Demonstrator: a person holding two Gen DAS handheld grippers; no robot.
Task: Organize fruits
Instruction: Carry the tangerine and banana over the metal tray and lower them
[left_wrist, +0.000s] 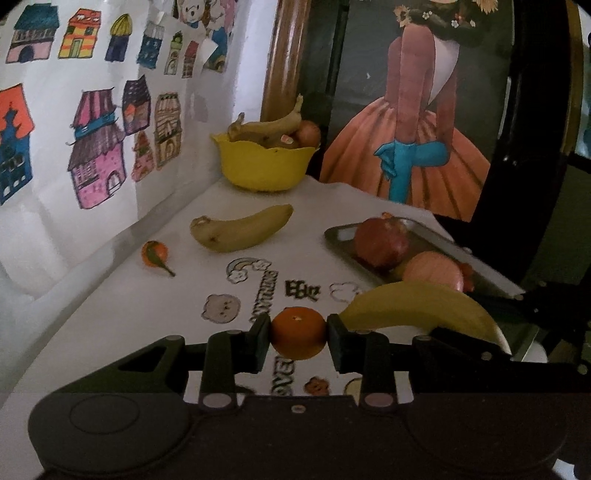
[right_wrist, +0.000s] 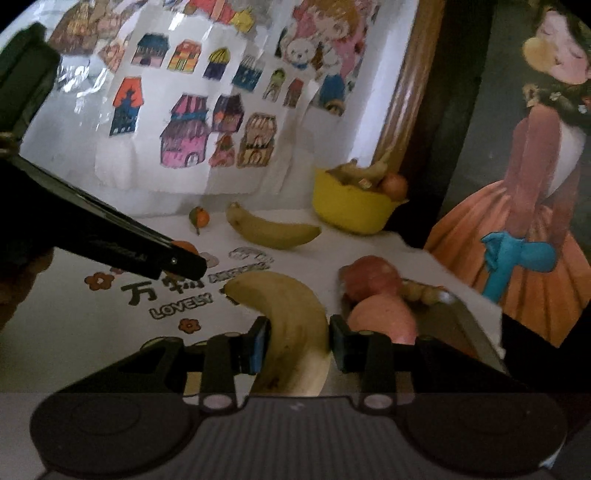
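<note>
My left gripper (left_wrist: 298, 338) is shut on a small orange (left_wrist: 297, 325), held just above the white printed table cover (left_wrist: 110, 314). My right gripper (right_wrist: 300, 341) is shut on a yellow banana (right_wrist: 291, 302), its pads pressing the fruit's middle. That banana (left_wrist: 417, 306) also shows in the left wrist view, just right of the orange. In the right wrist view the left gripper's fingers (right_wrist: 177, 260) reach in from the left with the orange (right_wrist: 184, 245) peeking out. At the back stands a yellow bowl (left_wrist: 264, 166) holding brown bananas and a red fruit.
A loose banana (left_wrist: 240, 229) and a small leafed tangerine (left_wrist: 154, 254) lie on the cover in front of the bowl. A metal tray (left_wrist: 341, 232) at the right holds red round fruits. A wall with house drawings runs along the left, a framed picture behind.
</note>
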